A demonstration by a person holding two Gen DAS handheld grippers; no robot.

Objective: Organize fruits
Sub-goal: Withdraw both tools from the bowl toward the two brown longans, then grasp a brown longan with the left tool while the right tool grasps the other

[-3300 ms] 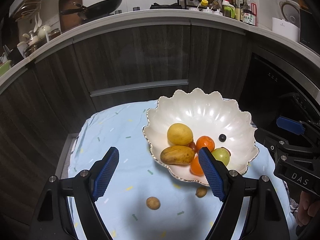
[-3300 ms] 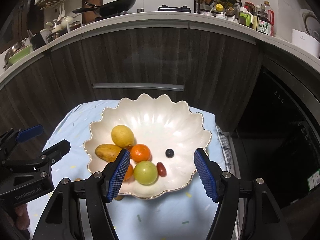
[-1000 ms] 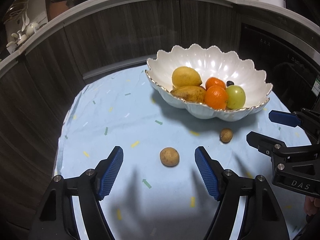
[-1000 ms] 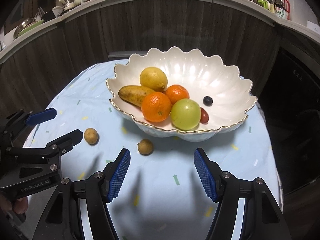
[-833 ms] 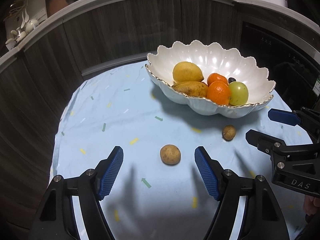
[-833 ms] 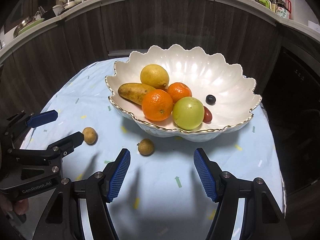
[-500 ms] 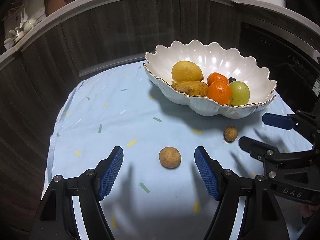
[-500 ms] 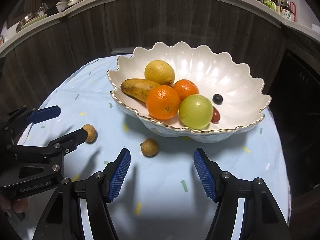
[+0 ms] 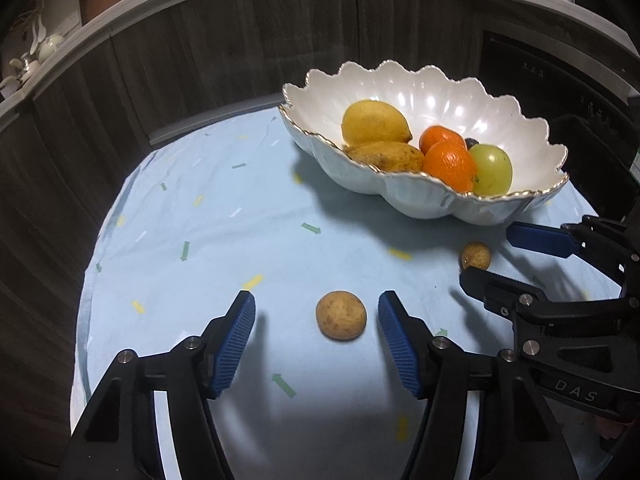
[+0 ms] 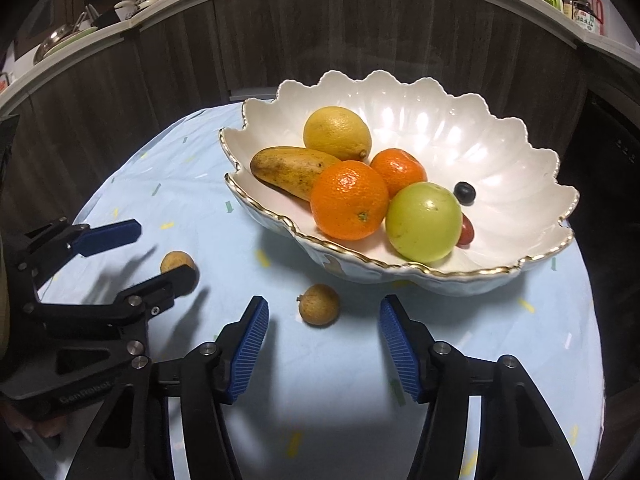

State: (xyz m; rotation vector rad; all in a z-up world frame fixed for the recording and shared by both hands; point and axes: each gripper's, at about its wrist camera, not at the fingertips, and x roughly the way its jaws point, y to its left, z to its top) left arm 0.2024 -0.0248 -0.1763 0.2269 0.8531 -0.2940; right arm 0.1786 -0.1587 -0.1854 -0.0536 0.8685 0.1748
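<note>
Fruit stock, left wrist view: left gripper [image 9: 316, 310] is pointing down at a pale blue cloth [image 9: 208, 216], its blue pads apart and closing, with a small brown round fruit [image 9: 341, 315] lying between them, nearer the right pad and not touching either. A second brown fruit [image 9: 475, 255] is lying further right, between the fingers of the right gripper [image 9: 486, 258], which is entering from the right edge. White scalloped bowl [image 9: 400, 190] with gilt rim is sitting behind, holding a lemon [image 9: 375, 121], a brownish long fruit [image 9: 386, 156], two oranges [image 9: 449, 163] and a green fruit [image 9: 491, 169]; a dark berry is only just peeping over them. Right wrist view: right gripper [image 10: 324, 316] is closing too, pads apart and not touching the second brown fruit [image 10: 319, 304], which is lying between them just in front of the bowl [image 10: 460, 280]. This view is looking deeper into the bowl, showing the dark berry [image 10: 464, 192] whole and a small red fruit [image 10: 465, 233] tucked behind the green fruit [image 10: 424, 222], hidden from the other camera. Left gripper [image 10: 158, 250] is showing at the left edge, its lower finger covering part of the first brown fruit [image 10: 174, 261].
</note>
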